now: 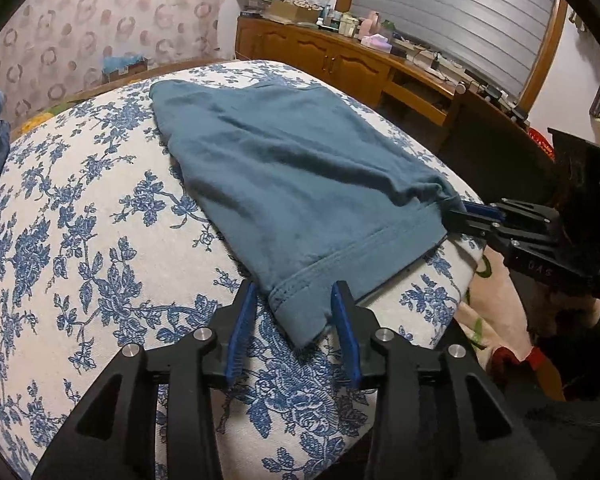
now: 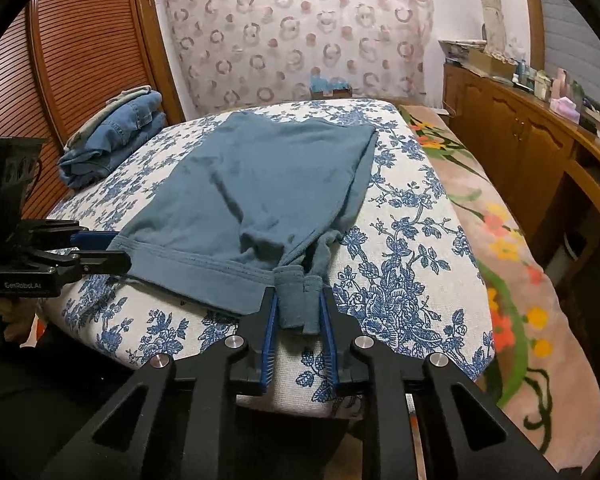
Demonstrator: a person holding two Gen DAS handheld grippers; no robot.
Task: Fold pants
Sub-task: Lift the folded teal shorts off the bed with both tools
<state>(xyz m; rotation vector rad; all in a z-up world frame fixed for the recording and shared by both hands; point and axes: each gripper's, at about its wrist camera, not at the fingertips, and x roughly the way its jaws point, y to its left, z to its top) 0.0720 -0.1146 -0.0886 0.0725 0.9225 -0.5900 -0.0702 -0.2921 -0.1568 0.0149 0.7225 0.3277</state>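
- the left gripper (image 1: 296, 308) has its blue pads spread to either side of the near left corner of the pants (image 1: 284, 168); the hem corner lies between the pads, but there's a gap each side and no pinch.
- the right gripper (image 2: 300, 308) straddles the bunched hem at the near right corner, its pads close against the cloth; it looks pinched, though i can't be sure of the contact.
- both tongs sit at the near hem, one at each end of it, so neither hand is nearer; the pants stretch straight away from them, long axis running toward the far edge of the cushion (image 2: 412, 248).
- a fold would likely carry this near hem away toward the far end.
- the pants are soft teal knit, lying mostly flat on the blue-flowered cushion, with shallow creases and a stitched hem band; the right corner is rumpled.
- folded denim (image 2: 112, 136) sits well apart at the far left.
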